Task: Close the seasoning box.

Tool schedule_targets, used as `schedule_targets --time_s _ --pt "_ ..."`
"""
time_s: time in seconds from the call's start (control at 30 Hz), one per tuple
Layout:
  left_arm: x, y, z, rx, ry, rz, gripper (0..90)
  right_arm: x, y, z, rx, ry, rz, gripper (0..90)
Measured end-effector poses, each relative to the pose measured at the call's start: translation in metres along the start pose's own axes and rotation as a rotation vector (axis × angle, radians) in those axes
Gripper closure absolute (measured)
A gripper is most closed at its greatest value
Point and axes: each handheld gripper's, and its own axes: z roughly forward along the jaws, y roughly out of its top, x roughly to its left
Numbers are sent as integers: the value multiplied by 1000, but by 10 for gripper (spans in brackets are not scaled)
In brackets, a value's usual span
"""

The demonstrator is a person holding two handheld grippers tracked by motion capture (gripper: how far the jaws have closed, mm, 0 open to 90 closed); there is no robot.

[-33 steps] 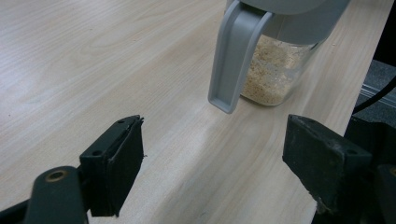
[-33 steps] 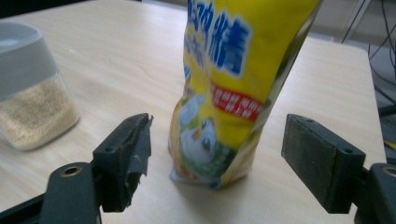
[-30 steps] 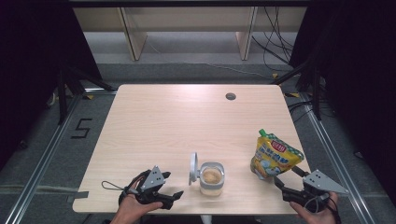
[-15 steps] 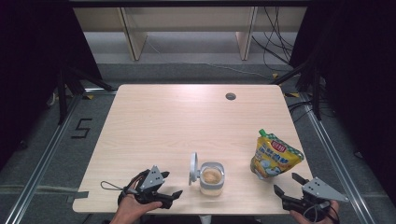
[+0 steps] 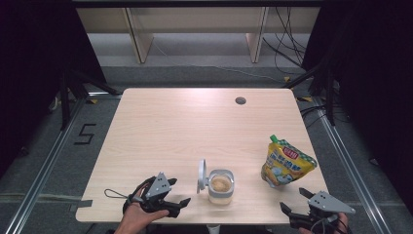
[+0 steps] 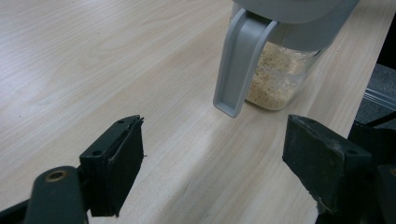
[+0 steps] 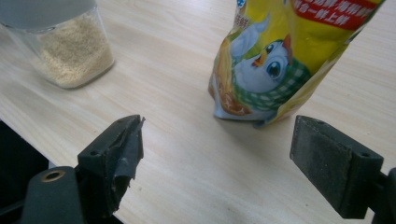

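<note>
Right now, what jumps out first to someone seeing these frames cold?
The bright yellow snack pouch with a cartoon bird stands upright near the table's front right edge. Left of it, a clear container of beige granules sits at front centre, its grey lid flipped open. The left tool and right tool hover open at the front edge, holding nothing.

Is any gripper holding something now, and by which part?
Nothing is held. The left gripper and right gripper are open, short of the jar and pouch.
</note>
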Motion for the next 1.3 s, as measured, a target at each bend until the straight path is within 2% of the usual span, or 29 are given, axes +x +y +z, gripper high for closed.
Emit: schedule_targets --time_s 0.03,0.07,0.1,0.17,0.2,0.23,0.27,0.4,0.47,0.5,0.53,0.57,0.6,0.63,0.7,0.73,0.8,0.83,0.87,0.9,0.93,0.97,1.03,1.1,1.13,1.2,1.23,1.27,1.3 --pt "-1 1 0 -2 5 -10 196 1 0 1 9 19 15 184" --pt "-2 2 0 -15 3 -26 196 1 0 0 4 4 0 185" --pt "-1 2 -1 -22 -3 -24 197 2 0 1 6 19 17 185" --pt "-1 4 -3 -31 -10 -25 213 1 -1 0 4 8 14 185" --pt "1 6 -5 -31 -6 -5 218 2 -1 0 7 9 21 185" --pt "1 8 -6 -29 0 -14 223 2 -1 1 9 19 20 186" --pt "1 9 -7 -36 -13 -26 238 5 -2 -1 21 14 57 187" --pt "1 13 -11 -61 -11 -32 391 2 -1 2 17 24 10 190" --pt "3 16 -13 -75 -14 -10 490 3 -1 2 23 27 13 191" --pt "2 16 -14 -81 -11 -33 570 3 -1 2 21 19 10 193" --pt "3 18 -16 -92 -15 -18 617 3 -1 2 20 12 6 193" --pt "3 19 -17 -93 -12 7 695 2 -1 3 24 32 15 194" --pt "2 21 -18 -107 -13 17 732 2 -2 3 21 17 1 195" --pt "1 22 -18 -112 -11 -1 789 2 -2 3 24 25 5 198" --pt "-1 25 -19 -105 -23 29 849 2 -2 3 25 27 5 199" --pt "-3 27 -18 -109 -22 27 873 2 -2 3 24 20 3 200" --pt "-3 31 -18 -107 -23 51 889 3 -2 3 24 17 8 202" --pt "-4 32 -18 -111 -25 41 890 2 -2 3 21 8 -5 202" --pt "-4 34 -18 -111 -23 54 890 2 -2 3 22 6 -1 202" --pt "-6 35 -17 -114 -28 41 891 2 -2 3 23 8 -1 202" --pt "-5 38 -18 -115 -30 64 891 2 -2 4 32 40 15 203" --pt "-4 39 -17 -119 -35 71 891 2 -3 4 32 33 16 202" --pt "-6 42 -18 -125 -32 50 891 2 -3 4 32 29 22 203" --pt "-7 45 -17 -134 -31 52 890 2 -2 5 35 34 12 203" --pt "-6 47 -17 -135 -36 76 890 2 -2 5 35 34 10 204" --pt "-8 48 -16 -140 -39 57 890 2 -2 5 35 32 7 204" --pt "-8 50 -16 -134 -47 71 890 2 -2 5 36 33 7 205" --pt "-10 51 -16 -135 -42 66 890 6 -3 4 42 21 43 205" --pt "-11 52 -16 -135 -43 72 890 5 -3 4 41 21 37 206"
